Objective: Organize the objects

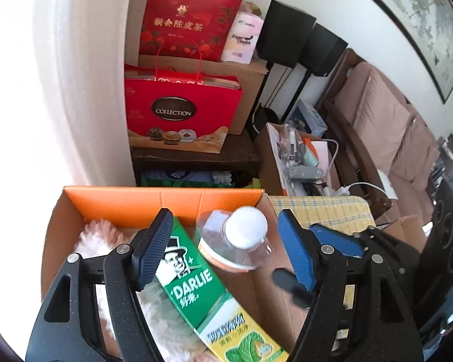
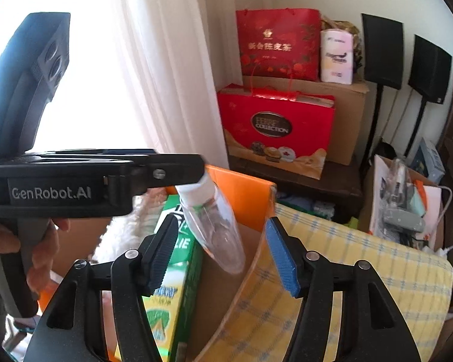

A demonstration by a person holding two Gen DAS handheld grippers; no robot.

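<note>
With bottle [image 1: 238, 241] and toothpaste [image 1: 196, 283] in the box [image 1: 163, 203], both spread grippers, left [image 1: 223, 244] and right [image 2: 223, 253], likely fetch another item.

A clear plastic water bottle with a white cap and orange label [image 1: 238, 246] stands tilted inside an open cardboard box with an orange inner flap [image 1: 163, 200]. Beside it, touching, leans a long green and yellow Darlie toothpaste carton [image 1: 196, 283]. A fluffy white plush item [image 1: 98, 241] lies along the box's left side.
</note>
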